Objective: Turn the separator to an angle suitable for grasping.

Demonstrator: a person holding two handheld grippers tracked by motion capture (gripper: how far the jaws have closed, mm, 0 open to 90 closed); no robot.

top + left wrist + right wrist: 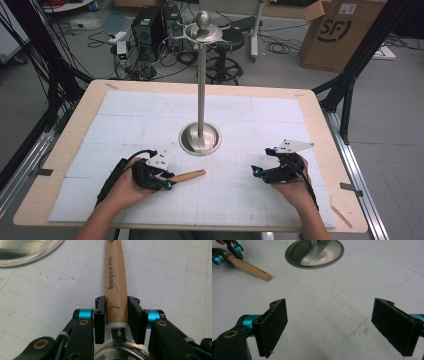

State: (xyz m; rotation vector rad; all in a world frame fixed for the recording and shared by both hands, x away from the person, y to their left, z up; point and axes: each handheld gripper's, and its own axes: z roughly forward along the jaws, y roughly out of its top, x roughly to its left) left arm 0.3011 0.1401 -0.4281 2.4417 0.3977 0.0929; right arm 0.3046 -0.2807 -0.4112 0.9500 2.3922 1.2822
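Note:
A utensil with a tapered wooden handle (189,175) lies on the white mat, left of centre near the front. My left gripper (167,182) is shut on that handle. In the left gripper view both pads press the handle (116,290) just above its white collar, and the utensil's metal end (120,351) sits below the jaws. My right gripper (257,171) rests at the front right, pointing left. Its jaws stand wide open (339,325) over bare mat with nothing between them. The handle (252,268) shows far off at the upper left of the right gripper view.
A tall metal stand rises from a round dished base (200,138) at the table's middle, with a ring and ball on top (202,27). The base (317,252) lies beyond both grippers. A gridded white mat (250,200) covers the wooden table.

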